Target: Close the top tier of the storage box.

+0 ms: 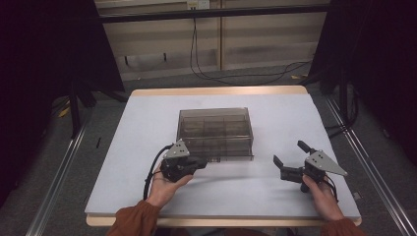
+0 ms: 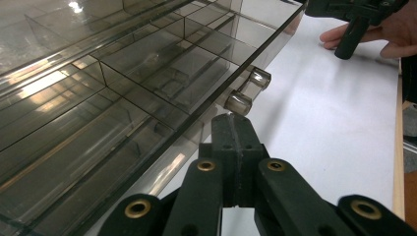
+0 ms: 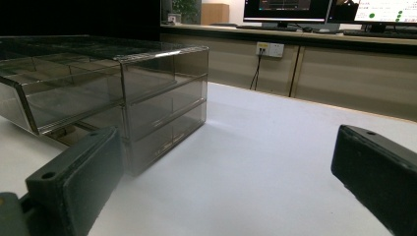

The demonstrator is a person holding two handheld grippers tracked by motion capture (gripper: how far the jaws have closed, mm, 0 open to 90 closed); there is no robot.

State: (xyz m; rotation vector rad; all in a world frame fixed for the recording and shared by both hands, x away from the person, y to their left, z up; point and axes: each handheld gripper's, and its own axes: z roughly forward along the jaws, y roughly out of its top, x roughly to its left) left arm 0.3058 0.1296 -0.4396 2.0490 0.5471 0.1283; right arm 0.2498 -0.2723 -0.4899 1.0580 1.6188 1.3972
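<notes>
Left tongs (image 2: 231, 129) pinched closed right by the smoky clear plastic drawer box's (image 1: 215, 132) knob (image 2: 239, 103); right tongs (image 1: 289, 158) wide, idle; looks like a drawer pull's next, needs reopening around the knob first

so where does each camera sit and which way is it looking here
High view: above the person's side, looking forward and down on the table; forearms, left gripper and right gripper show.
Left gripper view: rides the left gripper, jaws shut, facing the clear drawer box and its handle; the other hand shows farther off.
Right gripper view: rides the right gripper, jaws open, facing the box's side.
All three views share the box.
</notes>
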